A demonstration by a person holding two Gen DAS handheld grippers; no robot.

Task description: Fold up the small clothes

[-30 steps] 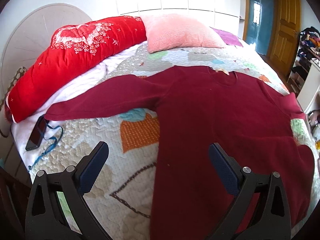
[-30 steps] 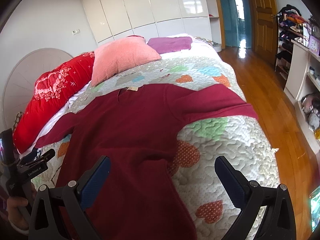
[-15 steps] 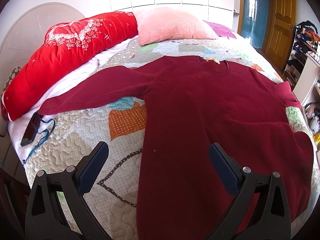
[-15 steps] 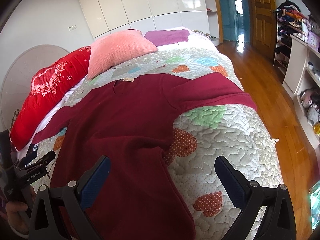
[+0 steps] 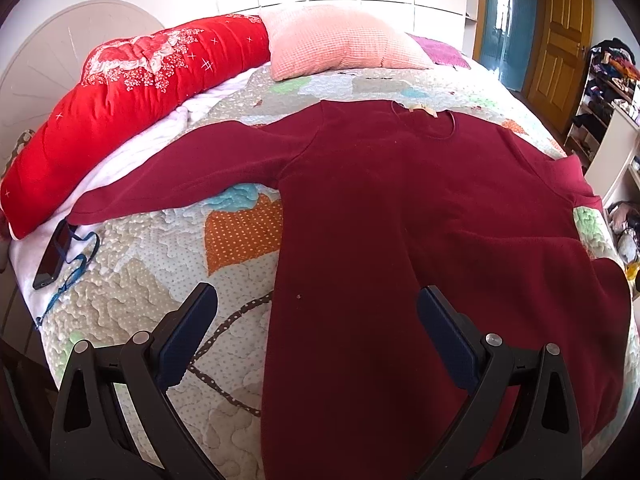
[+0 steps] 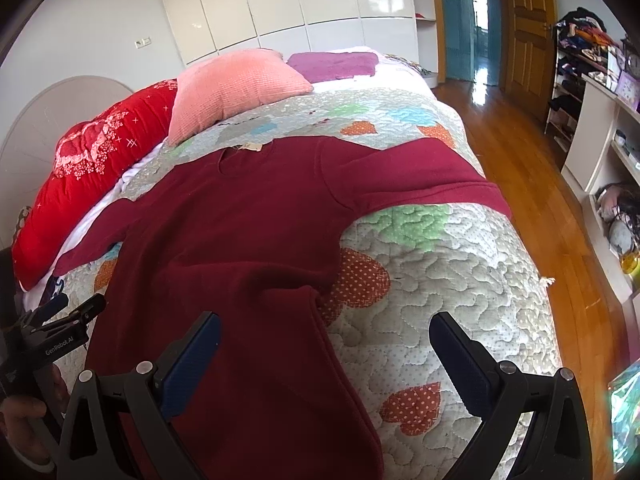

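Observation:
A dark red long-sleeved sweater (image 5: pixel 400 216) lies spread flat on the quilted bed, collar away from me, both sleeves out to the sides. It also shows in the right wrist view (image 6: pixel 240 232), where its lower right side has a raised fold. My left gripper (image 5: pixel 316 308) is open and empty, hovering above the sweater's lower left edge. My right gripper (image 6: pixel 324 332) is open and empty above the sweater's lower right edge. The left gripper also shows in the right wrist view (image 6: pixel 60 320), at the far left.
A patchwork quilt (image 5: pixel 160 288) covers the bed. A red bolster (image 5: pixel 120 88) and a pink pillow (image 5: pixel 336 40) lie at the head. A phone with a blue lanyard (image 5: pixel 54 256) lies at the left edge. Wooden floor (image 6: pixel 540 208) and shelves (image 6: pixel 600 120) are to the right.
Both grippers have drawn back slightly toward the foot of the bed and stay open. The sweater has not moved.

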